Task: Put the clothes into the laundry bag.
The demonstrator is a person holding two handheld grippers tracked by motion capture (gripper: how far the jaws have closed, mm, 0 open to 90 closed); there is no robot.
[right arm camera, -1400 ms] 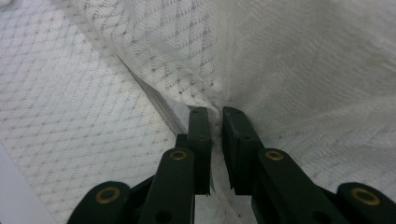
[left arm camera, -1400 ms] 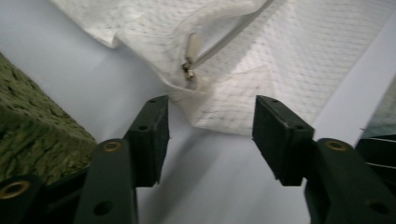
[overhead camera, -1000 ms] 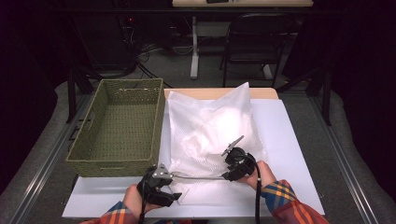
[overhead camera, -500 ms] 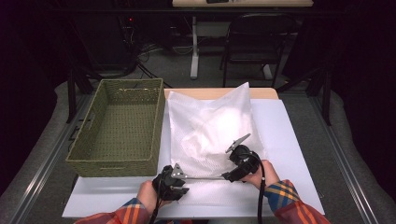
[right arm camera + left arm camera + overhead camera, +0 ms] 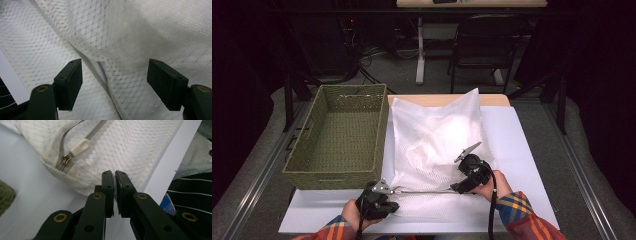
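A white mesh bag (image 5: pixel 437 130) lies flat on the white table top (image 5: pixel 522 150), its zipper (image 5: pixel 427 191) running along the near edge. My left gripper (image 5: pixel 392 202) is at the bag's near left corner. Its jaws (image 5: pixel 115 176) have just been closing and are now shut, pinching the bag's hem just below the zipper pull (image 5: pixel 80 146). My right gripper (image 5: pixel 459 187) rests on the bag at the zipper's right end. Its jaws (image 5: pixel 115 75) opened wider a moment ago and stand open over the mesh, with the zipper's parted edge (image 5: pixel 100 72) lying between them, untouched by the pads.
A green woven basket (image 5: pixel 332 177), nothing inside it, stands to the left of the bag, close to my left gripper. The table's near edge runs just below both hands. Beyond the far edge stand a dark chair (image 5: pixel 482 45) and a desk leg (image 5: pixel 419 50).
My left gripper reached right to the bag's corner, shut there, then drew back slightly left. The right gripper's jaws spread wider while that hand stayed in place.
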